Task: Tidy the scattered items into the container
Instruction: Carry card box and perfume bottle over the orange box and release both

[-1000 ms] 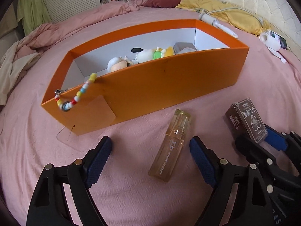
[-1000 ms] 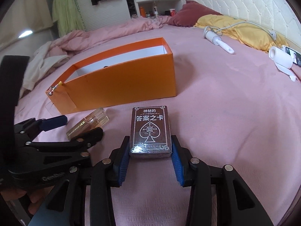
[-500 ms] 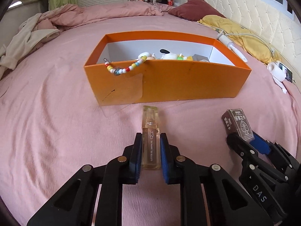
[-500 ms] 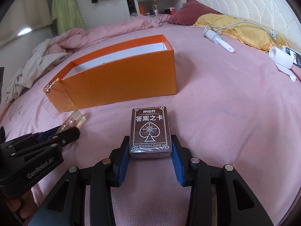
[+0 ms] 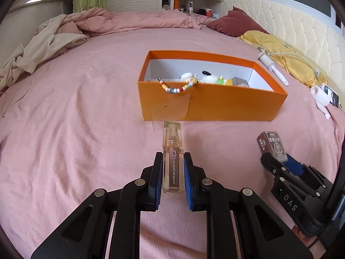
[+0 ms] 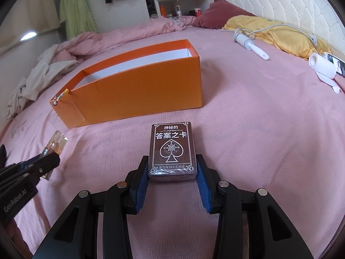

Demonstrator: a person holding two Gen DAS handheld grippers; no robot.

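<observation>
We see a pink bedspread (image 5: pixel 86 129) carrying an open orange box (image 5: pixel 215 105), white inside, with small toys (image 5: pixel 207 78) lying in it and a bead string (image 5: pixel 179 87) draped over its near wall above a clear plastic tag (image 5: pixel 170 110). Our left gripper (image 5: pixel 172 172) has its blue pads pressed against a clear amber bottle (image 5: pixel 172 151) printed "HAPPY... BEAUTY", its cap end pointing at the box's near wall. Our right gripper (image 6: pixel 172 172), marked "DAS" on its side, is clamped on a brown card deck (image 6: pixel 171 149) bearing a spade emblem and the title "神秘的 答案之卡"; the deck sits in front of the box, just beside the bottle. Well beyond, a white lint roller (image 6: pixel 250 45), a white roll (image 6: pixel 322 65) and a yellow pillow (image 6: pixel 280 34) lie near the headboard.
</observation>
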